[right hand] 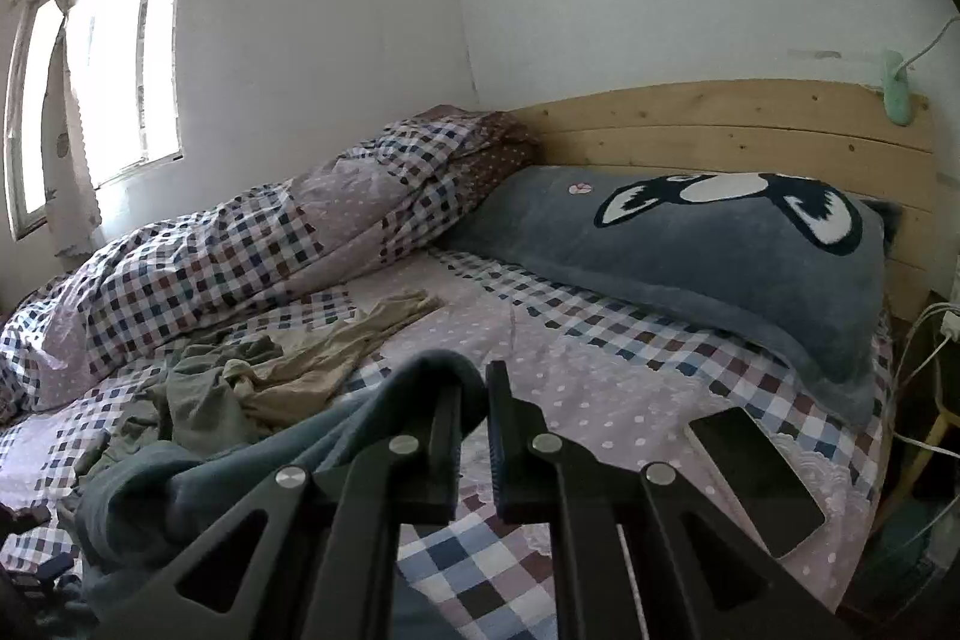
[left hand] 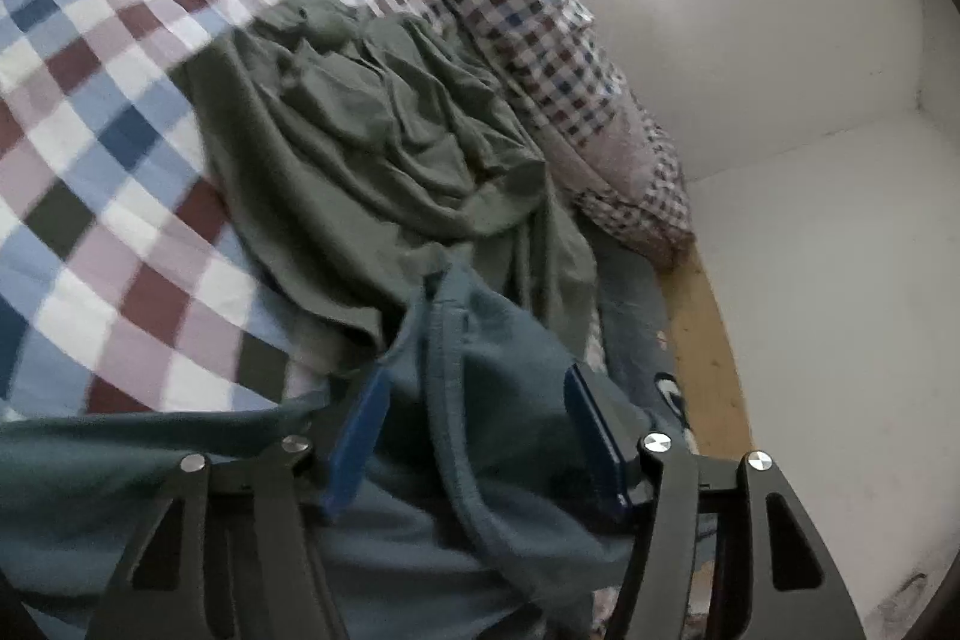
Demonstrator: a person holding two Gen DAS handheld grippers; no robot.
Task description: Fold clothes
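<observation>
Teal fabric filled the lower part of the left wrist view: a teal garment (left hand: 498, 340) lay bunched between the blue-padded fingers (left hand: 360, 430) of the left tool (left hand: 480, 430). Those fingers stood well spread, with cloth draped over and between them; whether they actually pinched it could not be told. Just beyond the teal piece, a crumpled olive-green garment (left hand: 372, 160) rested on the checked bedsheet (left hand: 120, 196), its far edge touching the rolled checked duvet (left hand: 510, 10) that ran along the white wall (left hand: 780, 100). A strip of the bed's wooden frame (left hand: 702, 340) showed beside the wall.

From the right wrist view, the right tool (right hand: 474, 400) had its black fingers nearly pressed together, only a narrow gap showing. The teal garment (right hand: 252, 460) was looped over the left-hand finger (right hand: 447, 436) and hung down to the lower left; it could not be told whether the fabric was caught in the gap. Farther out on the bedsheet (right hand: 630, 370) lay the olive-green garment (right hand: 204, 394), tangled with a beige garment (right hand: 336, 352) that stretched toward the head of the bed. A grey pillow (right hand: 690, 268) with a black-and-white animal face leaned near the wooden headboard (right hand: 720, 124), and a dark phone (right hand: 756, 478) lay flat on the sheet just beside the right tool. The duvet (right hand: 240, 250) was heaped under the window (right hand: 102, 70).
</observation>
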